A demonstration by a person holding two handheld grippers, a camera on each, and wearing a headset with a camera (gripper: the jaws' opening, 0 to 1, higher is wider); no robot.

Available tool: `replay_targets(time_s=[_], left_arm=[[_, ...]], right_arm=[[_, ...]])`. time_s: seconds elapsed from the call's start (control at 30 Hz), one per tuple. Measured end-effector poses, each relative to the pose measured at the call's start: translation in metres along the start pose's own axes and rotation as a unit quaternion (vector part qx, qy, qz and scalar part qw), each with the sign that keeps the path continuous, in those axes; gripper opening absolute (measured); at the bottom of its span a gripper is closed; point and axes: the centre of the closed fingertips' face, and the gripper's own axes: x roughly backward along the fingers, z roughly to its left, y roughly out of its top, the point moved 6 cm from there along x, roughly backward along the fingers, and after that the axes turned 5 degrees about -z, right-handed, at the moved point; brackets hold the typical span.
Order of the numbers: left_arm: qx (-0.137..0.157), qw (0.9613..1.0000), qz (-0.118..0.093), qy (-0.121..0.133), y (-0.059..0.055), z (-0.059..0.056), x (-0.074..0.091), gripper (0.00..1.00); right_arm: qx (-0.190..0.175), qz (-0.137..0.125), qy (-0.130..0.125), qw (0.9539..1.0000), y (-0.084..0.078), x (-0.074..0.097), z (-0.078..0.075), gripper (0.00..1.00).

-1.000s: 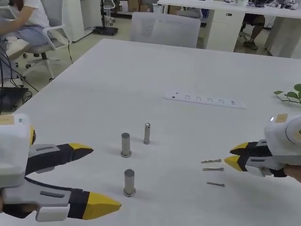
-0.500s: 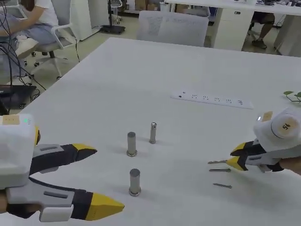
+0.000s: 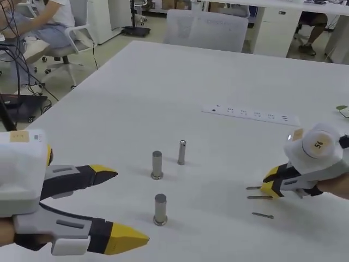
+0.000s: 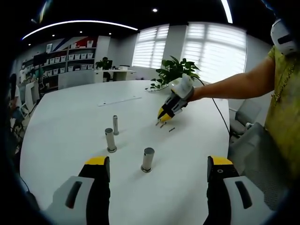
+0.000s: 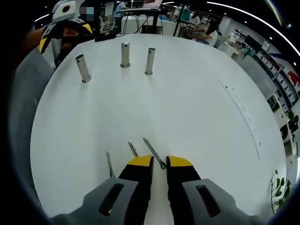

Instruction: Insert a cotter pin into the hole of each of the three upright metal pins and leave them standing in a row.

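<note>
right gripper view: one cotter pin (image 5: 153,151) is laid lengthwise ahead of the right gripper (image 5: 160,163), its near end between barely parted, empty jaws.

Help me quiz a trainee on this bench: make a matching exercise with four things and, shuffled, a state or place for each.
1. left hand-held gripper
2. power strip
3. cotter pins
4. metal pins

A. lying flat at the tips of the right hand-held gripper
B. standing upright
C. jaws wide apart
D. lying flat, farthest from the person, beyond the upright pieces

Pairs: 1-C, 2-D, 3-A, 4-B
</note>
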Motion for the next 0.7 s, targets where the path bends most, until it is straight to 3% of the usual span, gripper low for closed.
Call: replay_targets(time_s=[0.2,0.47,0.7], left_arm=[[0.002,1.0,-0.001,0.0,-0.001,-0.0004,0.0015,0.85],[0.003,1.0,-0.002,0.001,-0.0027,-0.0008,0.0025,0.85],[0.004,1.0,-0.002,0.001,-0.0033,-0.0003,0.0027,0.85]], right_arm=[[0.003,0.01,0.007,0.9999,0.0,-0.0018,0.0,0.12],[-0.023,0.021,0.02,0.9993,-0.0003,-0.0023,0.0024,0.08],[0.01,0.057,0.037,0.9976,0.0015,-0.0033,0.0034,0.08]])
